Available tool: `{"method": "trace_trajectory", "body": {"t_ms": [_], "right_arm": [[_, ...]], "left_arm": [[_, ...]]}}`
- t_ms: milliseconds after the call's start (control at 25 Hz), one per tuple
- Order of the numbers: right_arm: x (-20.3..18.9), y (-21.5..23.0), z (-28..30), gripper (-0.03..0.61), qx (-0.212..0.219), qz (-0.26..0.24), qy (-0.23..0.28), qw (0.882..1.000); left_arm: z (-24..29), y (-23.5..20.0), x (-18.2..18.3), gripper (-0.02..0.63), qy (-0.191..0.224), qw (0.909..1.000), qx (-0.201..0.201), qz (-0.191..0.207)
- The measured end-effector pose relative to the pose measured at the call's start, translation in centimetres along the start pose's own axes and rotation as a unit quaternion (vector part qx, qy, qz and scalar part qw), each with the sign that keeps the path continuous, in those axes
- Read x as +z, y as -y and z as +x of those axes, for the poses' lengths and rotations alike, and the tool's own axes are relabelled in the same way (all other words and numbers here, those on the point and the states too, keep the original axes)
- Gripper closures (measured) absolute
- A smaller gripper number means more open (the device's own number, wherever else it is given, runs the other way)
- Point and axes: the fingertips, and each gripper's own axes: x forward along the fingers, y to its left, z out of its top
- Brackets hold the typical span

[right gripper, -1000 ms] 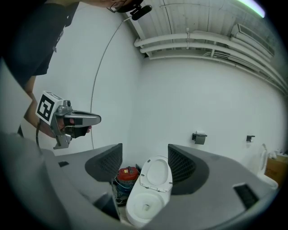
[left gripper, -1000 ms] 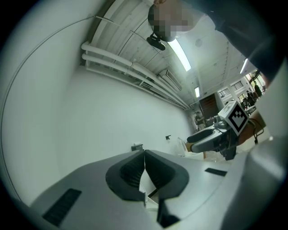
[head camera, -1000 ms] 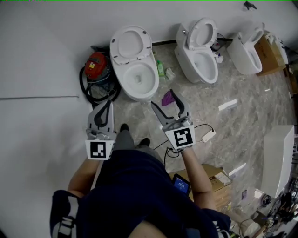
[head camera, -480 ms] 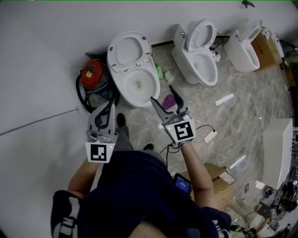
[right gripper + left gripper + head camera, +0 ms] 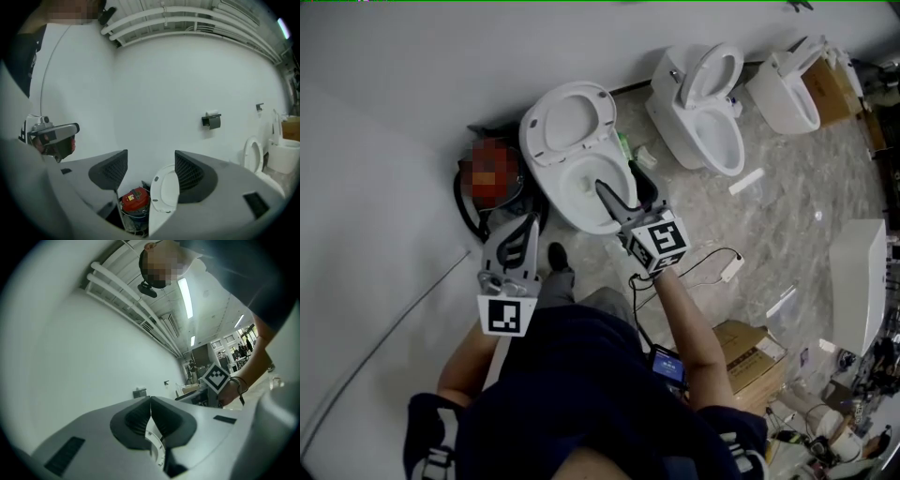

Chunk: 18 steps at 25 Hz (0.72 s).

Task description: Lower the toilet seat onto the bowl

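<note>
The nearest white toilet has its seat [image 5: 570,122] raised against the wall, above the open bowl [image 5: 581,202]. In the head view my right gripper [image 5: 619,178] is open and hovers over the bowl's right side, pointing at the seat without touching it. The right gripper view frames the upright seat [image 5: 165,192] between my open right gripper [image 5: 151,173]. My left gripper [image 5: 526,221] is shut and empty, to the left of the bowl near the floor. Seen from its own camera, the left gripper [image 5: 150,414] has both pads pressed together.
A red canister [image 5: 136,201] with black hose sits left of the toilet by the wall. Two more toilets [image 5: 708,103] [image 5: 783,89] stand to the right. A cardboard box [image 5: 750,352], cables and a white cabinet [image 5: 858,281] lie behind right. A paper holder [image 5: 212,120] hangs on the wall.
My right gripper has moved forward from in front of the toilet to over the bowl, nearer the raised seat. The left gripper has stayed low at the left, still shut.
</note>
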Motion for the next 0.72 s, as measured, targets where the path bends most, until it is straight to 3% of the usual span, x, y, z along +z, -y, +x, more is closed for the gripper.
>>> {"method": "trace_trajectory", "body": {"t_ms": [120,400,720], "right_arm": [[-1.1,1.1,3.9,0.25,0.0,0.046,-0.006,0.999],[-4.5,4.7,11.4,0.252,0.002,0.097,-0.027,0.995],[-8.3,10.3,19.0,0.252,0.014,0.216,-0.041,0.975]], "left_arm": [[2.0,-1.9,-0.6,0.588,0.007,0.9999,-0.011,-0.005],[6.3,-3.3,-3.6,0.589,-0.013,0.9994,-0.026,-0.018],[10.8,-3.2,-6.3,0.588,-0.037,0.9983,-0.021,-0.039]]}}
